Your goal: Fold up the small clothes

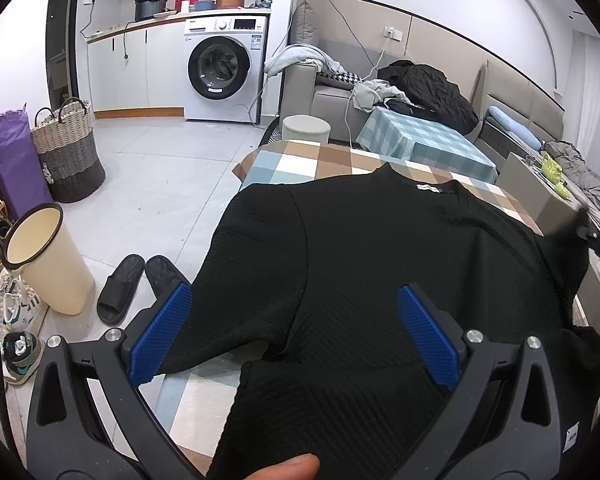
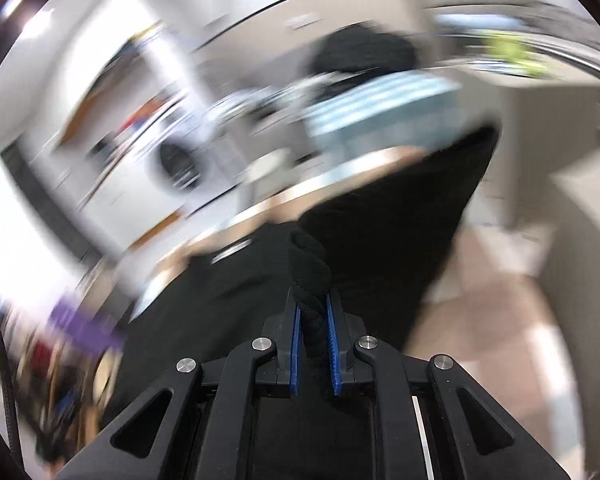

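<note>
Right tool (image 2: 313,320) — clamped on black garment (image 2: 380,220)

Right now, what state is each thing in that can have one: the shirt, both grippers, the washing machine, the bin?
Black shirt: spread on the checked tablecloth, one edge pinched up.
Left gripper: open, above the shirt.
Right gripper: shut on a bunch of shirt fabric.
Washing machine: door closed.
Cream bin: upright, looks empty.
Black slippers: side by side on the floor.
</note>
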A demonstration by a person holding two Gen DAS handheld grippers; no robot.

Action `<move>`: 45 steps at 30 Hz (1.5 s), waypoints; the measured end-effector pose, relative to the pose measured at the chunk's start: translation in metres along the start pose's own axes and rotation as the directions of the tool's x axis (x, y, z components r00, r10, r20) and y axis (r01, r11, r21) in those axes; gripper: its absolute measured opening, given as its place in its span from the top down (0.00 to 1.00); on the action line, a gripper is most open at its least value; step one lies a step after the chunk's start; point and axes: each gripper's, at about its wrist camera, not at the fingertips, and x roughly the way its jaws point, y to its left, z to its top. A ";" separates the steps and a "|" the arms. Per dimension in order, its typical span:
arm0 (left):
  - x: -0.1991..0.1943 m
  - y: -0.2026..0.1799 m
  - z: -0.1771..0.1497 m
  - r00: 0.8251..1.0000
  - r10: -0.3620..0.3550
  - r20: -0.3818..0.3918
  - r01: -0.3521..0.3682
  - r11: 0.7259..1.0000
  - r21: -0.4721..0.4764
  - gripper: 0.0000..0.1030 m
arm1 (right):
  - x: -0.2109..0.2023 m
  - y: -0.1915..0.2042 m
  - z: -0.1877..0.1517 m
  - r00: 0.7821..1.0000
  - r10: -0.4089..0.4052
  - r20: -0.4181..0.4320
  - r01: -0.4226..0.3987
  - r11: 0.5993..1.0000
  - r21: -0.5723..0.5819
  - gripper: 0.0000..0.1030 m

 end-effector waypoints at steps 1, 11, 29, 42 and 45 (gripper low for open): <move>-0.002 0.001 -0.001 1.000 0.003 0.002 -0.003 1.000 0.000 0.01 | 0.011 0.019 -0.004 0.996 0.060 -0.068 -0.064 0.996 -0.065 0.85; 0.000 0.008 -0.001 1.000 0.023 0.001 -0.023 1.000 -0.016 0.00 | 0.030 -0.028 -0.016 0.966 -0.149 -0.213 0.146 0.989 -0.026 0.55; 0.001 0.033 -0.008 0.995 0.098 -0.026 -0.099 0.994 -0.052 0.01 | 0.059 -0.091 -0.008 0.912 -0.342 -0.225 0.353 0.935 0.009 0.95; 0.007 0.048 -0.012 0.990 0.123 -0.068 -0.129 0.987 -0.099 0.01 | 0.041 -0.088 -0.002 0.906 -0.365 -0.213 0.373 0.928 -0.004 0.68; 0.009 0.056 -0.016 0.989 0.121 -0.086 -0.131 0.983 -0.128 0.01 | 0.023 -0.069 -0.008 0.929 -0.335 -0.158 0.338 0.941 -0.014 0.58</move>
